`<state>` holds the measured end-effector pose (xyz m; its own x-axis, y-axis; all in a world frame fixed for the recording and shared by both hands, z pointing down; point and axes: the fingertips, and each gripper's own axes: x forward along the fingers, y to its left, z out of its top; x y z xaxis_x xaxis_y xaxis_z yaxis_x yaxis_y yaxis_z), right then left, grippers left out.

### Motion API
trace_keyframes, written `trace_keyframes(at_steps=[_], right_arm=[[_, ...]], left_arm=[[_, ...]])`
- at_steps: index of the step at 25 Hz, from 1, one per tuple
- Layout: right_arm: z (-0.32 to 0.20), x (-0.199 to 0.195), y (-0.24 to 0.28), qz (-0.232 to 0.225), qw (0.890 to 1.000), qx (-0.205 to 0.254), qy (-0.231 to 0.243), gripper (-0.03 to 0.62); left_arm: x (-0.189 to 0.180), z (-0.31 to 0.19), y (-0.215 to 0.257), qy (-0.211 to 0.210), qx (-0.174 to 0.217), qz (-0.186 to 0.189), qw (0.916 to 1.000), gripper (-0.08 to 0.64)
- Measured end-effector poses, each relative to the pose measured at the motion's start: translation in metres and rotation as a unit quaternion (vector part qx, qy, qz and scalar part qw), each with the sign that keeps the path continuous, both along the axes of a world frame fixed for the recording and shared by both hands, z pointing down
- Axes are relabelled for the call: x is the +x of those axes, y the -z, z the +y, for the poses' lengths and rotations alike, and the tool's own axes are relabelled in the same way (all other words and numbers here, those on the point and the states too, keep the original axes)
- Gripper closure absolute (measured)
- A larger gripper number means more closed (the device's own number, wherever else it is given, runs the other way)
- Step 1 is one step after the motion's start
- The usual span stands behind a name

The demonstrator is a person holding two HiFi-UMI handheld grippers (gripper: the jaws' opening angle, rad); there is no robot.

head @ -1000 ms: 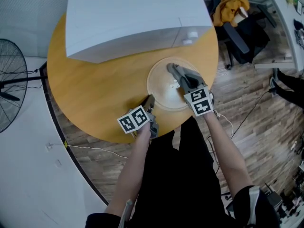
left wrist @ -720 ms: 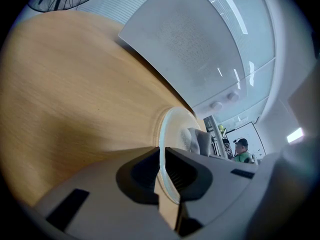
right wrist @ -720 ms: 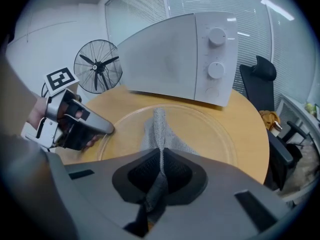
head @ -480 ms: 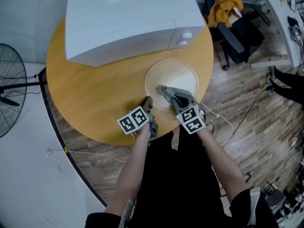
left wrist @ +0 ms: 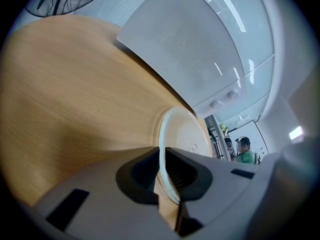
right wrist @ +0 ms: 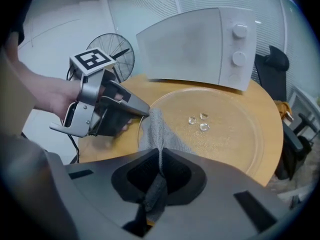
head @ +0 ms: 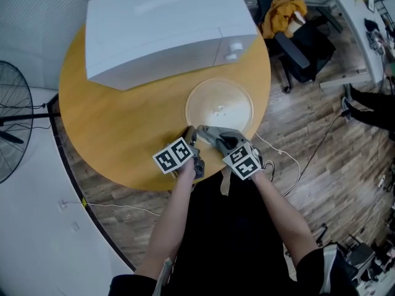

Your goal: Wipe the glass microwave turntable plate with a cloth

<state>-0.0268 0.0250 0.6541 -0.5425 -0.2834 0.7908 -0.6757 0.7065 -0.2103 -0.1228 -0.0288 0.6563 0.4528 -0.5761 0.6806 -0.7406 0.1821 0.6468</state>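
The glass turntable plate (head: 219, 108) lies flat on the round wooden table (head: 117, 119), in front of the white microwave (head: 160, 29). My left gripper (head: 192, 134) is shut on the plate's near-left rim; in the left gripper view the rim (left wrist: 163, 149) passes between the jaws of that gripper (left wrist: 161, 159). My right gripper (head: 207, 132) is shut on a grey cloth (right wrist: 161, 134), which rests on the plate (right wrist: 225, 129) by that same rim. In the right gripper view the left gripper (right wrist: 142, 111) is just left of the cloth.
The microwave (right wrist: 200, 49) stands close behind the plate. The table's near edge is right under both grippers. A floor fan (head: 12, 122) stands to the left. A chair with a yellow garment (head: 287, 11) is at the upper right, and cables lie on the wooden floor.
My right gripper has drawn the cloth from the plate's middle back to its near-left rim, next to the left gripper. The left gripper has kept still on the rim.
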Motion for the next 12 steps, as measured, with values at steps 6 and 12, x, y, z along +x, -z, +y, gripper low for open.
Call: trace_keyframes(at_steps=[6,12], right_arm=[[-0.014,0.044,-0.002,0.008,0.996,-0.001,-0.094,0.566],[-0.027,0.085,0.000,0.041,0.988,0.005,-0.151,0.566]], left_arm=[[0.000,0.001,0.000,0.000,-0.001,0.003,1.0000,0.529],[0.000,0.001,0.001,-0.001,0.001,-0.003,1.0000,0.528]])
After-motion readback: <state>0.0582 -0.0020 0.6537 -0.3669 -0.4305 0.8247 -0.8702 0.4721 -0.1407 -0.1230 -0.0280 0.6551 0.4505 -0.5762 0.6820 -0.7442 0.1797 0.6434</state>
